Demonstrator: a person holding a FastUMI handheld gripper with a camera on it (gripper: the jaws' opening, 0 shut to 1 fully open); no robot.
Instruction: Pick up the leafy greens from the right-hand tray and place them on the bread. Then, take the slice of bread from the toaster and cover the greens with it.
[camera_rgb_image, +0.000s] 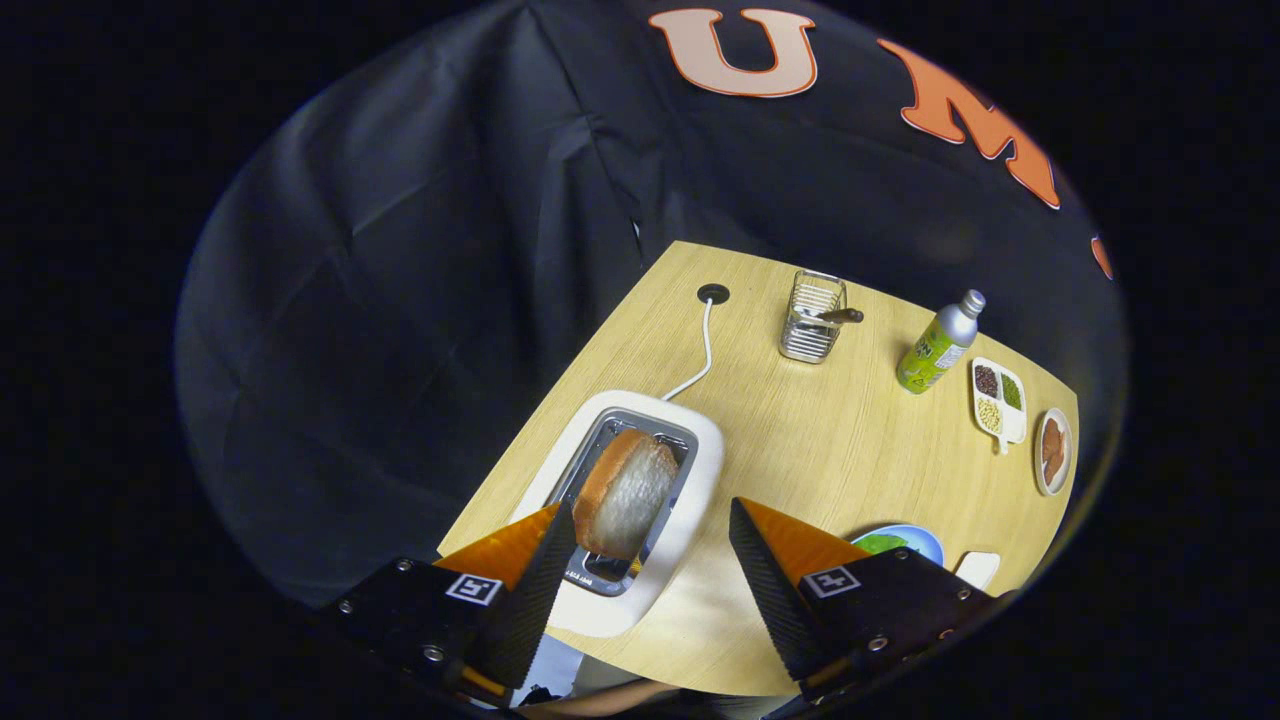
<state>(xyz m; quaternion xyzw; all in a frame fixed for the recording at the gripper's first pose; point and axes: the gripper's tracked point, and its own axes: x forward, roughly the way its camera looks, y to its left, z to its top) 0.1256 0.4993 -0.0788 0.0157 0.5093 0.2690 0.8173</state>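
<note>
Wooden table (800, 440) below. Tongs (650, 550) released, fingers spread wide above the toaster (690, 480). Bread slice (627, 492) stands in the slot, between the fingers, nearer the left one. Greens (880, 543) just beyond the right finger. Best to centre on the slice, then close gently.

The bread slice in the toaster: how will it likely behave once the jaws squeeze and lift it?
The bread slice looks soft and porous, so it probably dents under pressure. It seems light and should lift easily from the toaster. The open gripper touches it on one side only; a thin slice may sag or tilt.
</note>
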